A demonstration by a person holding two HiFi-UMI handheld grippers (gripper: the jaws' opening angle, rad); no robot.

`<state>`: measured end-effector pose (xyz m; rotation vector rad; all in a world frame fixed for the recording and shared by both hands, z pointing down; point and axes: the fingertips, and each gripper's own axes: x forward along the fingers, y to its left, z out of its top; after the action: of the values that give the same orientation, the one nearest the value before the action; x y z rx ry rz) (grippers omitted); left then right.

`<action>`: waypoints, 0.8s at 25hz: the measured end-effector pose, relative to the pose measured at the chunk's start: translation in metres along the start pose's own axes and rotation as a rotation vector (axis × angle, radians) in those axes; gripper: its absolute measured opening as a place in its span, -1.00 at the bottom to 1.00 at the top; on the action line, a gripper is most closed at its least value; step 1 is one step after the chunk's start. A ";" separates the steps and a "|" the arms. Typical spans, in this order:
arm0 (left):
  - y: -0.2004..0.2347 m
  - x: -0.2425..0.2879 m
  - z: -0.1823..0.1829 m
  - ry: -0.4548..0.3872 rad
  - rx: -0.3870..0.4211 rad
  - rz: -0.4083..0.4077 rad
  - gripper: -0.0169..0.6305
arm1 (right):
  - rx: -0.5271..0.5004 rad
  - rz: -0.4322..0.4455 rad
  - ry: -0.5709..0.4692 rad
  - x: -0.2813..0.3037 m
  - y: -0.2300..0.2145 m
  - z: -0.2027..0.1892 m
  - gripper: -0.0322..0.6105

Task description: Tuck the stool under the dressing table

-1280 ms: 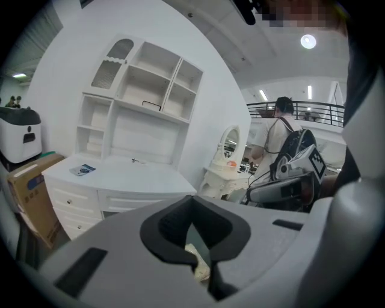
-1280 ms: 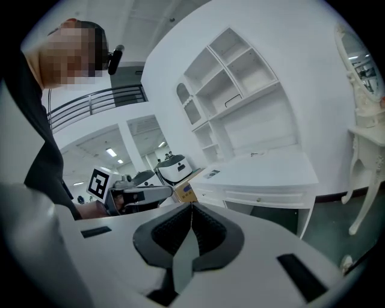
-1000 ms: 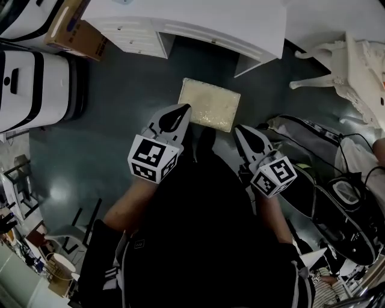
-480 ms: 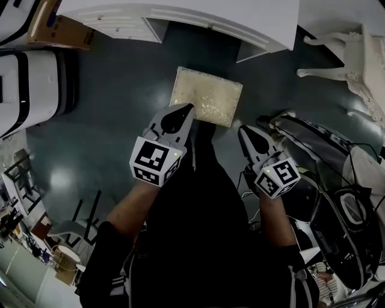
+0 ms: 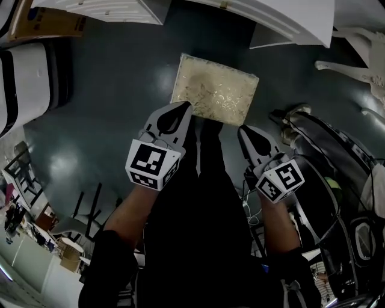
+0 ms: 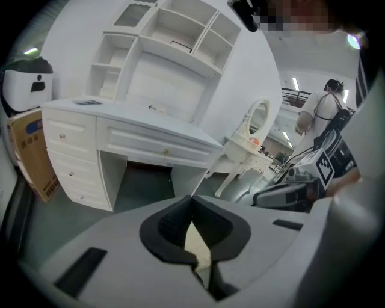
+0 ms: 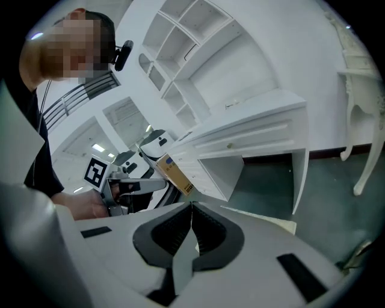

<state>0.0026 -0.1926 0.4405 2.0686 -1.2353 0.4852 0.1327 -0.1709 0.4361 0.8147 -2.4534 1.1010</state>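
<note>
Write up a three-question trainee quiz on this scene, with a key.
1. True or false: the stool already stands under the dressing table.
2. Pick one: the left claw is A) open, B) shut and empty, C) shut on the stool.
3. Fill the gap: in the head view, the cardboard box lies at the dressing table's ____ end.

Key: 1 false, the stool stands on the floor in front of it; 2 B; 3 left.
</note>
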 end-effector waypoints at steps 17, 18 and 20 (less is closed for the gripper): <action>0.069 0.096 -0.140 0.087 -0.030 0.010 -0.92 | -0.038 0.022 0.104 0.101 -0.089 -0.133 -0.84; 0.072 0.102 -0.149 0.098 -0.031 0.004 -0.92 | -0.039 0.014 0.100 0.104 -0.096 -0.136 -0.84; 0.079 0.114 -0.161 0.112 -0.028 0.000 -0.92 | -0.040 -0.001 0.089 0.110 -0.108 -0.140 -0.84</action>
<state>-0.0079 -0.1758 0.6517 1.9904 -1.1698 0.5726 0.1229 -0.1623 0.6439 0.7388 -2.3930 1.0610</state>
